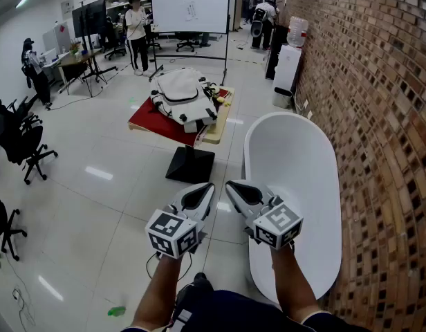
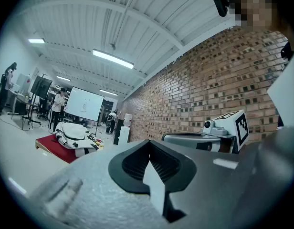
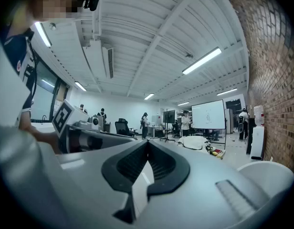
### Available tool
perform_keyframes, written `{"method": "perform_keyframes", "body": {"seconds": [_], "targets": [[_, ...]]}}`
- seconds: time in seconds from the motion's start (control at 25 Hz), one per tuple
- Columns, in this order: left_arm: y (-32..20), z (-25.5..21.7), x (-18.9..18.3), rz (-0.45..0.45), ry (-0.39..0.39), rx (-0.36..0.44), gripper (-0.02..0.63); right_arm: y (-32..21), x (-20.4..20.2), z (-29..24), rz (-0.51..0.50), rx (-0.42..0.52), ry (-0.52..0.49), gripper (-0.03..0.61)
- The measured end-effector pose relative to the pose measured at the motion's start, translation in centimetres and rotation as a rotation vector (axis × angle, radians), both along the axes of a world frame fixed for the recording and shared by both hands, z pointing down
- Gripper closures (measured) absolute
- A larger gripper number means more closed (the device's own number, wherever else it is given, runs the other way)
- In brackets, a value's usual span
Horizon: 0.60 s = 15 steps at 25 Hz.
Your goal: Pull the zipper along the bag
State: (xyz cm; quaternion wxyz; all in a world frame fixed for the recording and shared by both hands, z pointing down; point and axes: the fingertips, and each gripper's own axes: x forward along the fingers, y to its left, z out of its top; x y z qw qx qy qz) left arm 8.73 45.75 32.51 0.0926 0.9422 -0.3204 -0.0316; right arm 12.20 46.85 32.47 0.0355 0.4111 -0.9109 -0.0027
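- Bag [image 1: 180, 92]: white, lying on the counter [image 1: 220, 130], well apart from both grippers. Its zipper is too small to make out.
- Left gripper [image 1: 203, 194]: held level, jaws together, nothing between them.
- Right gripper [image 1: 235, 189]: held level, just beside the left, jaws together, empty.
- Tub [image 1: 296, 171]: white, standing to the right.
- Step in hand, as judged: the approach. Walk up to the counter and find the zipper pull. Part one pair of jaws for the pull and steady the bag with the other.
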Motion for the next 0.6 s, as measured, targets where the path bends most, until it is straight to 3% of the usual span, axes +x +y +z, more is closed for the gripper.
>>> {"method": "perform_keyframes", "body": {"seconds": [0.6], "targets": [[-14.6,2.0,-5.3,0.006,-0.043,-0.022,0.612,-13.8,-4.4,1.3,0.039,-0.048,-0.020,0.574]]}}
